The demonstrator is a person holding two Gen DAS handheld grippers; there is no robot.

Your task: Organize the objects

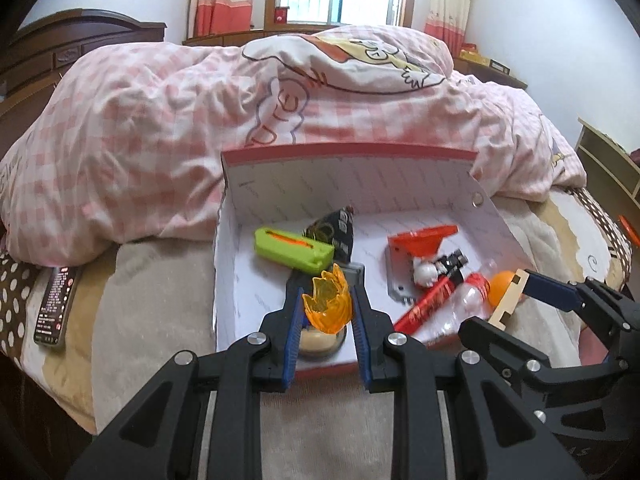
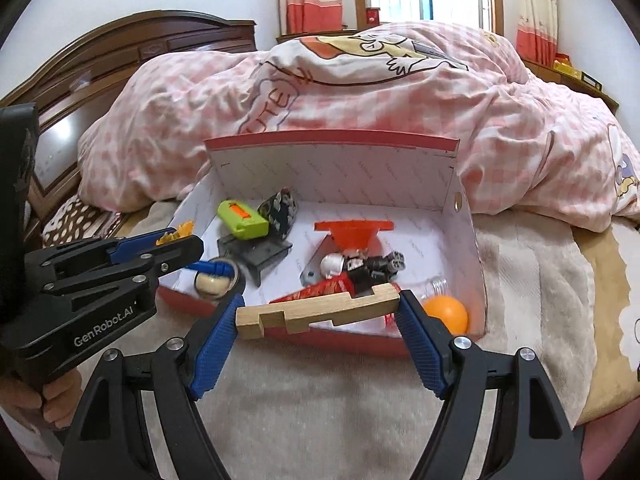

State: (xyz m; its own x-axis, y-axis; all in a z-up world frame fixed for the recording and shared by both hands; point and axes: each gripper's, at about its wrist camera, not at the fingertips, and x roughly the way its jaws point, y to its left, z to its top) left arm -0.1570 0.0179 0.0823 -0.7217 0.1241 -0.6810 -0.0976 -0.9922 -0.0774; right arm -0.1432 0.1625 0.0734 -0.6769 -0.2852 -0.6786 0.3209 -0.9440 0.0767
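Observation:
A red-rimmed white cardboard box (image 1: 348, 152) (image 2: 332, 138) lies open on the bed. Inside are a green case (image 1: 294, 250) (image 2: 242, 220), a dark patterned pouch (image 1: 336, 230), an orange funnel (image 1: 424, 238) (image 2: 354, 232), a toy figure (image 2: 348, 264), a red tube (image 1: 432, 304) and an orange ball (image 2: 448, 314). My left gripper (image 1: 326, 300) is shut on a translucent orange flame piece (image 1: 328, 300) above the box's near left corner, over a round jar (image 1: 322, 344). My right gripper (image 2: 320, 310) is shut on a notched wooden block (image 2: 320, 310) above the box's front wall.
A pink checked duvet (image 1: 160, 140) is heaped behind the box. A phone (image 1: 54, 306) lies on the bed at the left. A wooden headboard (image 2: 120, 52) stands at the far left. A beige blanket (image 2: 320, 400) covers the bed in front of the box.

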